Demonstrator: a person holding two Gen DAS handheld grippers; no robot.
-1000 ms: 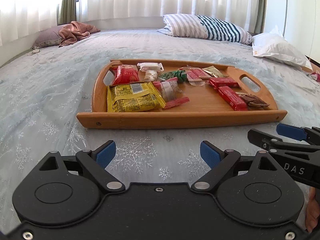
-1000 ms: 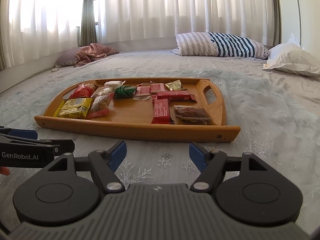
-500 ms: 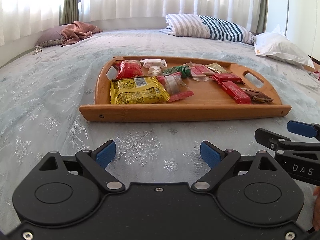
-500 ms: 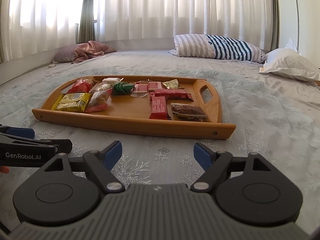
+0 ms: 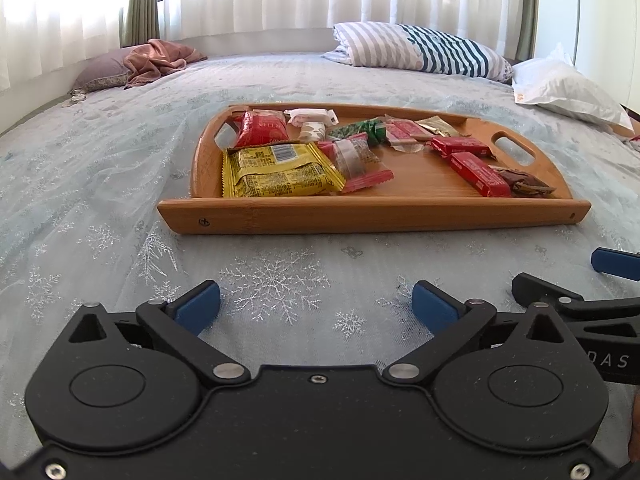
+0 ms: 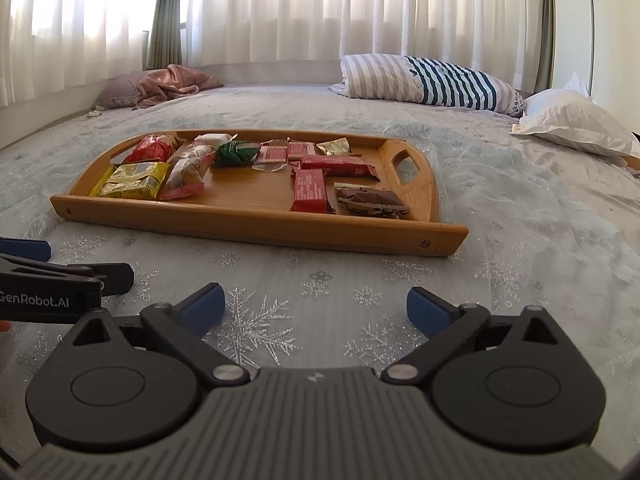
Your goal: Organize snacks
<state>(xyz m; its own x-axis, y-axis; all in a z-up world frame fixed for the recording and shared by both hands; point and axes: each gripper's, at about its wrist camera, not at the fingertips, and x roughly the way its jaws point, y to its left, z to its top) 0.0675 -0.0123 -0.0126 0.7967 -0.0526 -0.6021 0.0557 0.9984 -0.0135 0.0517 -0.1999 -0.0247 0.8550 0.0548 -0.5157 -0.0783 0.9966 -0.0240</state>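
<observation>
A wooden tray (image 5: 372, 218) lies on the bed and holds several snack packets: a yellow packet (image 5: 276, 170), a red bag (image 5: 262, 130), a green packet (image 5: 356, 130) and red bars (image 5: 478, 168). The tray also shows in the right wrist view (image 6: 256, 228), with a brown chocolate bar (image 6: 372, 200) at its right end. My left gripper (image 5: 316, 306) is open and empty, low over the bedspread in front of the tray. My right gripper (image 6: 316, 306) is open and empty beside it.
A pale snowflake bedspread (image 5: 100, 200) covers the bed. A striped pillow (image 5: 420, 50) and a white pillow (image 5: 568, 90) lie at the back right. A pink cloth (image 5: 160, 60) lies at the back left. Curtains hang behind.
Both grippers have drawn back and dropped slightly, so the tray looks a little farther off. Both stay open and empty. The snacks have not moved.
</observation>
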